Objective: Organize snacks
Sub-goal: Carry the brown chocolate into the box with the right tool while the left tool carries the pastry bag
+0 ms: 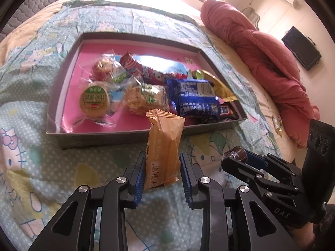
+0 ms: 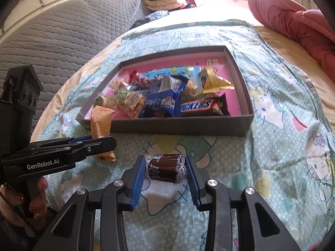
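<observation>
My left gripper (image 1: 162,156) is shut on an orange snack packet (image 1: 164,146), held upright just in front of the grey box with a pink floor (image 1: 104,139); the packet (image 2: 100,123) and left gripper (image 2: 98,142) also show in the right wrist view. My right gripper (image 2: 165,160) is shut on a brown wrapped cake roll (image 2: 166,168) above the bedsheet; it shows in the left wrist view (image 1: 235,153) too. The box (image 2: 188,128) holds several snacks: round cookies (image 1: 94,101), blue packets (image 1: 194,96), a Snickers bar (image 2: 201,105), a gold wrapper (image 2: 211,80).
The box lies on a bed with a Hello Kitty sheet (image 2: 282,146). A red quilt (image 1: 261,58) is bunched at the right. A grey quilted headboard (image 2: 52,41) is at the left. A small candy (image 1: 277,124) lies by the quilt.
</observation>
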`<state>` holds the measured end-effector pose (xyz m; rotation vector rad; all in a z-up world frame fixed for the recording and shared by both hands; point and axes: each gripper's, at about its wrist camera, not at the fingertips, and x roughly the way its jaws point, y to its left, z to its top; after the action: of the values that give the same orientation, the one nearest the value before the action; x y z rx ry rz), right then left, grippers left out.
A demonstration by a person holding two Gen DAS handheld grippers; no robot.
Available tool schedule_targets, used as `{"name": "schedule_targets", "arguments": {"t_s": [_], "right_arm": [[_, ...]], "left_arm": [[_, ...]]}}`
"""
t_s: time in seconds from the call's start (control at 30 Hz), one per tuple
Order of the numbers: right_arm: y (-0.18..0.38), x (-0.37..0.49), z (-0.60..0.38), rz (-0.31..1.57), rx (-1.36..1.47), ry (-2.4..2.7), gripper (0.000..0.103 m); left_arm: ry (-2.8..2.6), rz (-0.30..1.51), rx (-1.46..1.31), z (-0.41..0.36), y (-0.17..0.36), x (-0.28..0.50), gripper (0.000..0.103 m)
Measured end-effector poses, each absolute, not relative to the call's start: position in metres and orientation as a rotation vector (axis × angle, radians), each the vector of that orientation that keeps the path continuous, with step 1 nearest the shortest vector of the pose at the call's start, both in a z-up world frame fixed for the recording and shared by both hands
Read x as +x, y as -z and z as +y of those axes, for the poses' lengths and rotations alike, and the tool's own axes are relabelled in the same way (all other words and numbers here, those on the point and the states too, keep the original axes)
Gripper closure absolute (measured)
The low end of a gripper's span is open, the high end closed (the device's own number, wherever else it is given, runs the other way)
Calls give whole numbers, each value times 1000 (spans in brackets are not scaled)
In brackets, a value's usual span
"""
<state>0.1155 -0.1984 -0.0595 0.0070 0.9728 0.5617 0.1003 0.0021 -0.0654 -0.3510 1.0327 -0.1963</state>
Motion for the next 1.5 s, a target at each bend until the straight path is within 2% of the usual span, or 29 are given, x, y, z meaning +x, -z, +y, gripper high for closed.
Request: {"name": "schedule_targets", "arguments": {"t_s": [0.47,0.8,1.5], "right_arm": [[40,127,-208,892,39,-558,64],[32,140,-196,834,55,-607,64],[49,158,-133,811,-94,-745,64]], "left_arm": [[99,894,-350,38,33,109,71],[49,876,-320,49,45,133,71],[50,892,-261,46,62,155,71]]}}
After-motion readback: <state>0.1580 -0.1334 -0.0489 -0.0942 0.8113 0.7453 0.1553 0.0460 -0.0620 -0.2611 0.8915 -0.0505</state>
